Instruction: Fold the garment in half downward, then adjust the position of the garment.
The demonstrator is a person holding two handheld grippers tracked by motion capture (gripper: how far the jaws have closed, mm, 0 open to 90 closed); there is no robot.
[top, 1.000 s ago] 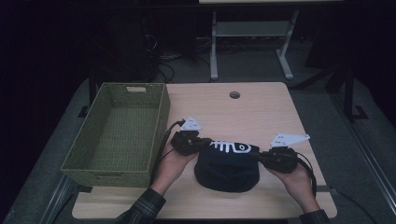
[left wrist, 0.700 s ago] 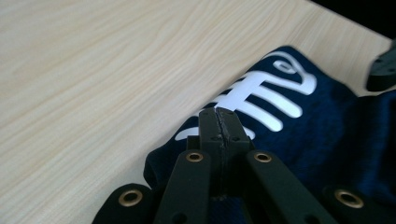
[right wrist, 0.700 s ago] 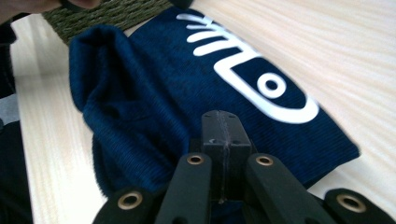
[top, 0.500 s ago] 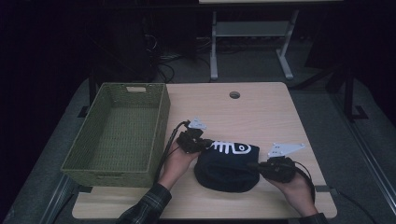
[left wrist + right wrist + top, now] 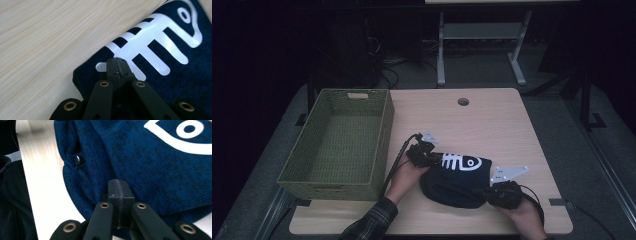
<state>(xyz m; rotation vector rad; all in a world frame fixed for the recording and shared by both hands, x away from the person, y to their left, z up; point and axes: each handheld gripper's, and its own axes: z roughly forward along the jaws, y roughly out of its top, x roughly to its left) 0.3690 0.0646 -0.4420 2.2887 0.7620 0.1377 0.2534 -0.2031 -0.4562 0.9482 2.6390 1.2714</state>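
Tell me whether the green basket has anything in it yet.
Empty. The high view shows the green basket with its bare woven floor, and the dark blue garment lies outside it on the table.

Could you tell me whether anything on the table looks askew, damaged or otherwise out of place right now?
Nothing looks damaged or spilled. The dark blue garment with a white fish-skeleton print lies bunched and at a slant near the table's front edge, beside the green basket, with the left gripper and right gripper at its ends.

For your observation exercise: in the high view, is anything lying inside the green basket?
No, the green basket holds nothing; the dark blue garment lies beside it on the table.
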